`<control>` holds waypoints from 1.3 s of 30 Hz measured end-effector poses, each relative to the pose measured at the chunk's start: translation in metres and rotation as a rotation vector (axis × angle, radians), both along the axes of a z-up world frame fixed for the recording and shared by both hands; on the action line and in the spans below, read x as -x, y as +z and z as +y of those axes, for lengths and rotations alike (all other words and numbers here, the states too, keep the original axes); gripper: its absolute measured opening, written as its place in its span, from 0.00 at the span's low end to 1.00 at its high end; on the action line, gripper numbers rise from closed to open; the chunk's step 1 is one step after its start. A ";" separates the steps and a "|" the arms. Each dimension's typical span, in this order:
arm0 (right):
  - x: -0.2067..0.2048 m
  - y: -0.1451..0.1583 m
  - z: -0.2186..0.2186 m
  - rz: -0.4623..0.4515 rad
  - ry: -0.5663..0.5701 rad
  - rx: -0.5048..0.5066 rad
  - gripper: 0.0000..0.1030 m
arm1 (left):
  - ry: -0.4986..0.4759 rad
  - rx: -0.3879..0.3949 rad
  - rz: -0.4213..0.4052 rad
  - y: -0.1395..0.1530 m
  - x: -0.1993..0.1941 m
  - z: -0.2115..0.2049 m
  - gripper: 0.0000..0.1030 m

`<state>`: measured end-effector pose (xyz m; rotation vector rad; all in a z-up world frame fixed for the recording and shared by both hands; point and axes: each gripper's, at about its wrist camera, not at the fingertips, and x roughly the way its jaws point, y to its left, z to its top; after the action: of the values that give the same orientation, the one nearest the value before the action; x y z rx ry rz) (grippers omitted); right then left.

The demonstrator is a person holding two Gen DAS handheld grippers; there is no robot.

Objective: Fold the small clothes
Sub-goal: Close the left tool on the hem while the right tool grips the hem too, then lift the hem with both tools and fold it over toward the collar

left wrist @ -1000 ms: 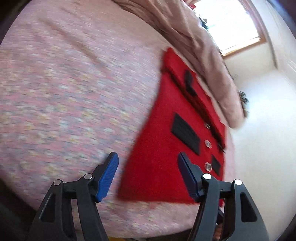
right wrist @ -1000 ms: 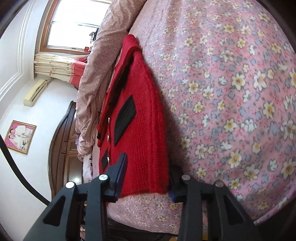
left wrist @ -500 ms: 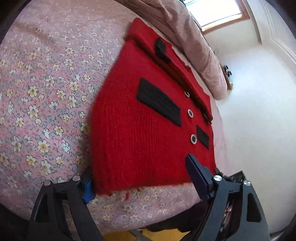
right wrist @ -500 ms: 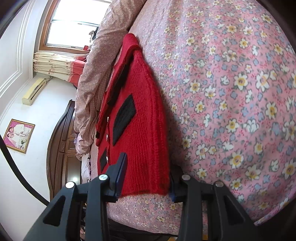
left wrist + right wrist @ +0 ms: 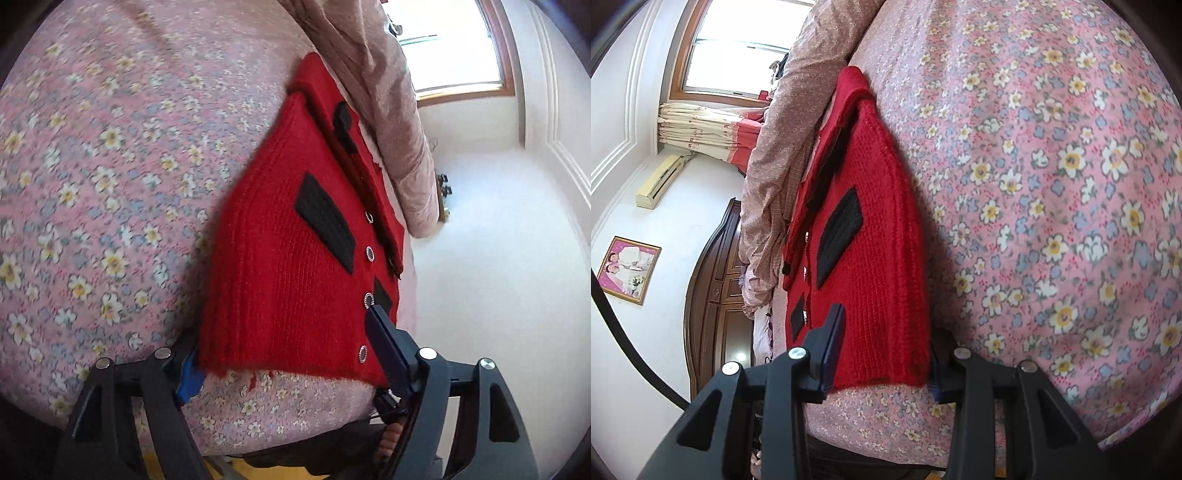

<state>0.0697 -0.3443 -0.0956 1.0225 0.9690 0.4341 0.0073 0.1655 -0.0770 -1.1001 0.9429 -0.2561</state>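
Red knitted cardigan (image 5: 280,280), small: ribbed knit, black oblong pocket trims on the front, a row of round silver-rimmed buttons along the closing edge, black trim toward the collar end; hem slightly fuzzy. Lies flat on the bed, hem toward the near edge, collar end toward a rumpled beige quilt (image 5: 376,92) that runs beside it. Bed sheet (image 5: 110,177): pink, printed with small white, yellow and blue flowers. Left gripper (image 5: 284,354): fingers apart and straddling the hem, one blue pad partly under the outer corner, the other lying over the button side; its fingers have just been closing a little, with the cardigan between them, and no firm pinch shows. Right gripper (image 5: 882,350): fingers clamped on the other hem corner, one on top of the knit, one hidden beneath the folded edge. Surroundings: bright window with wooden frame (image 5: 713,48), curtain (image 5: 701,125), framed picture (image 5: 628,269) on a white wall, dark wooden wardrobe (image 5: 716,280).
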 end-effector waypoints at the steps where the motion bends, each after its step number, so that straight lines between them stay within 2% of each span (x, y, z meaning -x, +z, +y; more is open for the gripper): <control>1: 0.000 0.000 0.000 0.000 0.000 0.002 0.38 | 0.003 0.001 0.002 0.000 -0.002 -0.001 0.70; 7: 0.000 0.000 0.000 0.001 -0.001 0.012 0.38 | 0.015 -0.015 0.018 0.001 -0.015 -0.012 0.68; 10: 0.001 0.000 0.000 0.000 -0.001 0.010 0.38 | 0.027 -0.035 0.038 0.002 -0.019 -0.016 0.57; 11: 0.001 0.000 0.000 0.000 -0.003 0.007 0.38 | 0.032 -0.045 0.046 0.001 -0.018 -0.014 0.46; 12: 0.002 0.000 0.000 0.000 -0.007 0.005 0.38 | 0.036 -0.055 0.056 0.000 -0.017 -0.011 0.30; 14: 0.003 0.000 -0.001 0.000 -0.017 -0.001 0.37 | 0.037 -0.089 0.093 -0.004 -0.017 -0.009 0.09; 15: 0.002 -0.001 -0.002 0.001 -0.018 -0.003 0.35 | 0.040 -0.099 0.107 -0.006 -0.017 -0.008 0.05; 17: 0.003 -0.003 -0.005 0.006 -0.023 -0.006 0.32 | 0.042 -0.082 0.106 -0.008 -0.016 -0.006 0.05; 20: 0.005 -0.008 -0.012 0.002 -0.035 -0.033 0.09 | 0.037 -0.089 0.105 -0.009 -0.016 -0.005 0.05; 22: 0.008 -0.008 -0.017 -0.002 -0.060 -0.027 0.09 | 0.040 -0.087 0.100 -0.007 -0.016 -0.004 0.04; 24: 0.015 -0.009 -0.025 -0.017 -0.108 -0.086 0.09 | 0.044 -0.070 0.096 -0.007 -0.014 -0.002 0.04; 26: 0.018 -0.010 -0.032 -0.038 -0.132 -0.166 0.08 | 0.036 -0.021 0.085 -0.005 -0.010 0.002 0.04; 30: 0.019 0.003 -0.041 -0.103 -0.142 -0.223 0.08 | 0.016 0.084 0.019 0.010 -0.014 0.001 0.04; 35: 0.006 0.027 -0.039 -0.166 -0.106 -0.260 0.08 | 0.005 0.088 -0.090 0.046 -0.030 -0.003 0.04; 39: -0.015 0.045 -0.045 -0.209 -0.101 -0.291 0.08 | 0.001 0.082 -0.137 0.070 -0.052 -0.003 0.03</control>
<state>0.0845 -0.3892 -0.0506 1.2555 0.6759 0.5969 0.0597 0.1625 -0.0070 -1.1431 0.8157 -0.3671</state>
